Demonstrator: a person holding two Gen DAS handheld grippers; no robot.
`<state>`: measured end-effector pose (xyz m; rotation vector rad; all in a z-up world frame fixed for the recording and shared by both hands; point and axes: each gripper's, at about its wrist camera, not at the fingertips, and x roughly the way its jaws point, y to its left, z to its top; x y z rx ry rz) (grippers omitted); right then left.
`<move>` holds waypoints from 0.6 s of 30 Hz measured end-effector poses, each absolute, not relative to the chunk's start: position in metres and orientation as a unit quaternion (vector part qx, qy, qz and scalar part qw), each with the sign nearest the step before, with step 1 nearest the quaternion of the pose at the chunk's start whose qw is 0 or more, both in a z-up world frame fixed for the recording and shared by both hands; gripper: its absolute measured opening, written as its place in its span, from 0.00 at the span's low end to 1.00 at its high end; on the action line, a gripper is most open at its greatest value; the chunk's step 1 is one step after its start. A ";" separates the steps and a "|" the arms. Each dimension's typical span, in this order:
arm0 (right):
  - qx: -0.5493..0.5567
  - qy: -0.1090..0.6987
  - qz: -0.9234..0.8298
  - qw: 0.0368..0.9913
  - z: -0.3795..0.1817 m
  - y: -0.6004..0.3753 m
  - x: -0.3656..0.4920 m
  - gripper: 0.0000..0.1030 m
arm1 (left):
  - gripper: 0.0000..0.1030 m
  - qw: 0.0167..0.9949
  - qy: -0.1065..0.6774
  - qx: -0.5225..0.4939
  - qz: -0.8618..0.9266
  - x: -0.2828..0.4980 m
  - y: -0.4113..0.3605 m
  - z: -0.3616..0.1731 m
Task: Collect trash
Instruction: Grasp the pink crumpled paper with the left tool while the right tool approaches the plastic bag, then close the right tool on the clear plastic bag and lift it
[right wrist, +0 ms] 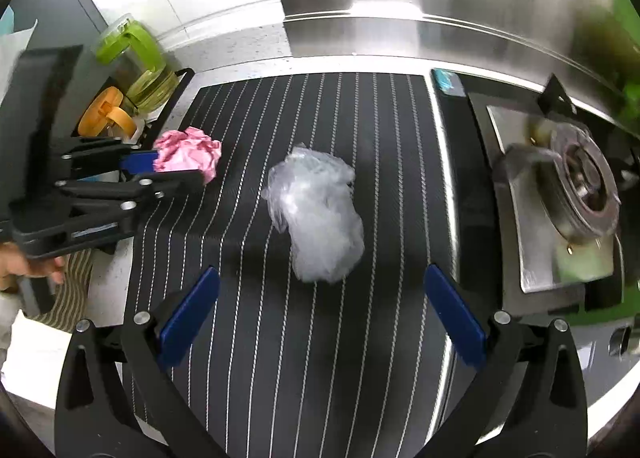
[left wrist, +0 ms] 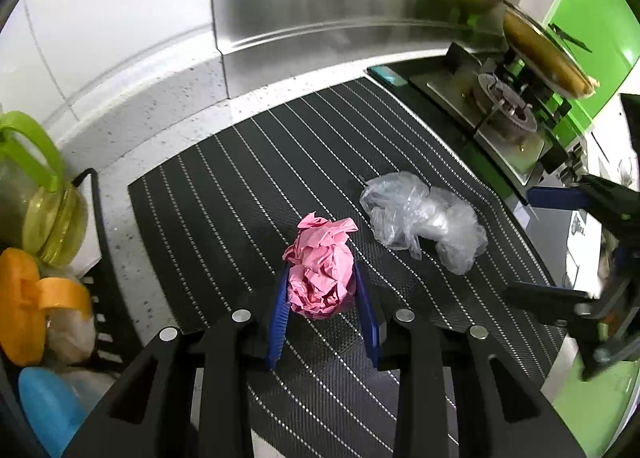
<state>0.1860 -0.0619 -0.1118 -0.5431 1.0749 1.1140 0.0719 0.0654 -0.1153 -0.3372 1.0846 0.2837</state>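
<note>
Two pieces of trash are seen on the dark striped mat [right wrist: 304,358]: one crumpled pink paper ball [left wrist: 322,268] and one crumpled clear plastic bag [right wrist: 316,214], lying near each other but apart. The pink paper ball is clamped between the blue pads of the left gripper [left wrist: 323,282], whose jaws are drawn in narrow against its sides while it rests on the mat. The right gripper [right wrist: 320,318] is held with its jaws spread wide, the clear plastic bag lying just ahead of them and untouched. At the mat's left edge a black rack [right wrist: 182,88] is seen holding three lidded containers: one jar with a green lid [right wrist: 132,46], one with an orange lid [right wrist: 106,116], and one with a blue lid [left wrist: 50,406]; their contents cannot be told. One gas burner [right wrist: 584,182] is seen to the right.
</note>
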 end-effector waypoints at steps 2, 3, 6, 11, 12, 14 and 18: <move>-0.253 0.475 0.499 0.680 -0.116 -0.053 0.186 0.97 | 0.30 0.834 0.508 -0.162 0.139 0.068 0.066 -0.112; -0.257 0.474 0.498 0.679 -0.119 -0.049 0.187 0.97 | 0.30 0.834 0.508 -0.164 0.140 0.068 0.067 -0.112; -0.262 0.477 0.501 0.673 -0.127 -0.039 0.191 0.97 | 0.30 0.833 0.507 -0.169 0.146 0.065 0.068 -0.113; -0.273 0.469 0.516 0.663 -0.136 -0.025 0.194 0.97 | 0.30 0.831 0.504 -0.178 0.155 0.062 0.070 -0.116; -0.276 0.467 0.520 0.660 -0.137 -0.023 0.193 0.96 | 0.30 0.830 0.505 -0.181 0.156 0.061 0.071 -0.117; -0.279 0.467 0.528 0.653 -0.141 -0.019 0.193 0.80 | 0.30 0.829 0.505 -0.183 0.159 0.062 0.071 -0.117; -0.288 0.473 0.532 0.640 -0.147 -0.013 0.191 0.31 | 0.30 0.829 0.504 -0.184 0.157 0.062 0.069 -0.116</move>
